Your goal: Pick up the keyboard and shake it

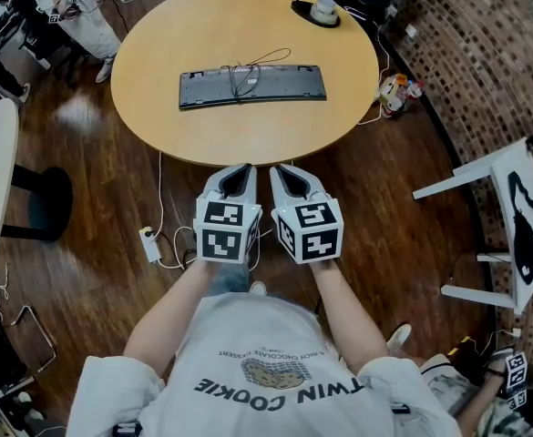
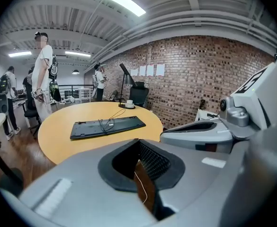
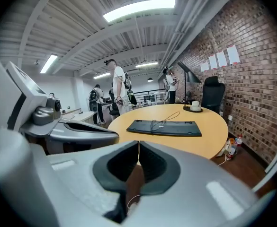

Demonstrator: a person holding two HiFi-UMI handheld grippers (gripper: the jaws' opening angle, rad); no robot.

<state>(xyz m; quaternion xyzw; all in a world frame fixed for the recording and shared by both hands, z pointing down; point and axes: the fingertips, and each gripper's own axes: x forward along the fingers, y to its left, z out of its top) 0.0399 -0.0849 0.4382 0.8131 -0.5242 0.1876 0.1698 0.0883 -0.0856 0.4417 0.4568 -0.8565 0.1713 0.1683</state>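
Two hand-held grippers hang side by side above the wooden floor, just short of the round worktop's near edge. The left gripper and right gripper both have their jaws clenched on nothing. The dark keyboard lies untouched at their 12 o'clock, near the worktop's middle, its cable looped on top. A lamp base stands at the 1 o'clock rim.

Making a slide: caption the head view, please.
Left tool and right tool, both shut, side by side before a round table bearing a cabled keyboard.
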